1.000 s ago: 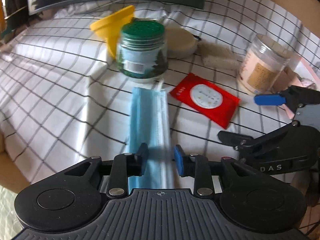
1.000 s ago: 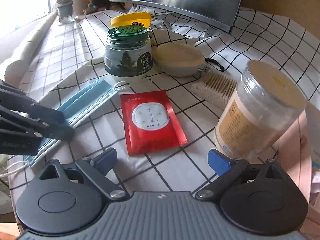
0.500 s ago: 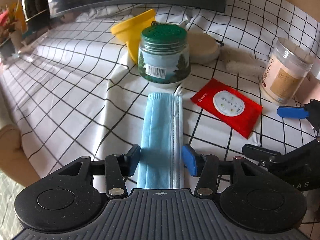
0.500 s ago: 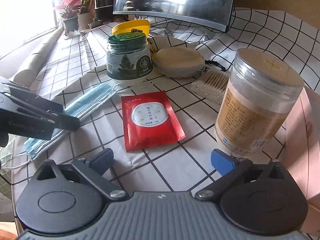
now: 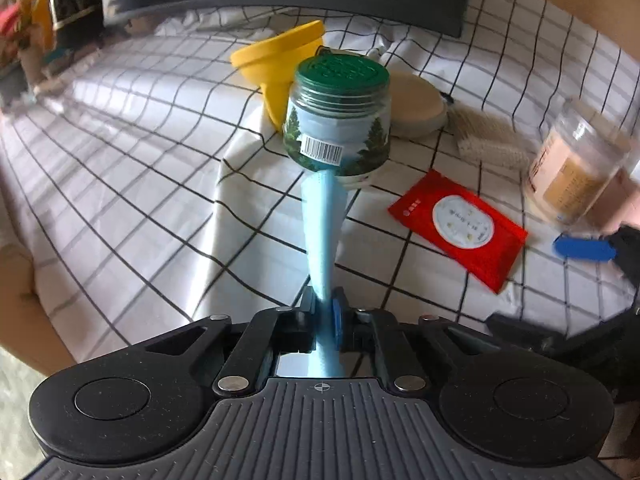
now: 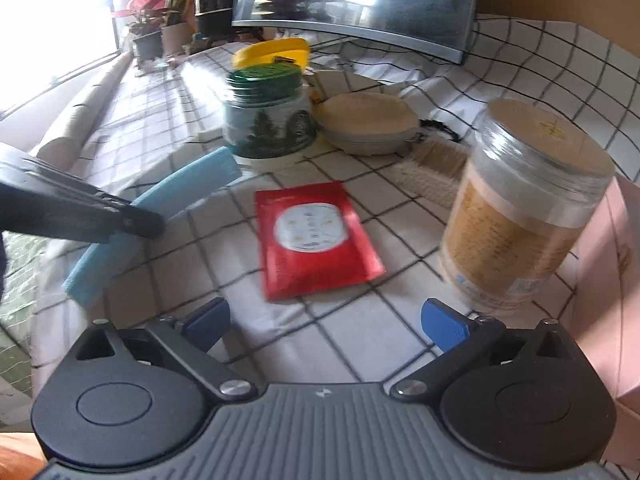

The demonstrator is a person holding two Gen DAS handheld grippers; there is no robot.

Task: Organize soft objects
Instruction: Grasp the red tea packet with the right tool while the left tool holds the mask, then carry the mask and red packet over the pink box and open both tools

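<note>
Just snapped shut: left tongs (image 5: pixel 325 312) now pinching the near end of the blue face mask (image 5: pixel 323 216), earlier lying flat between spread jaws. Grasp apparently made, so lifting looks possible next. Bunched into a narrow, creased strip, stretching across the checked tabletop (image 5: pixel 140 168) toward the green-lidded jar (image 5: pixel 338 120). Right tongs (image 6: pixel 326 326) wide open, empty, above the red sachet (image 6: pixel 314 238).
</note>
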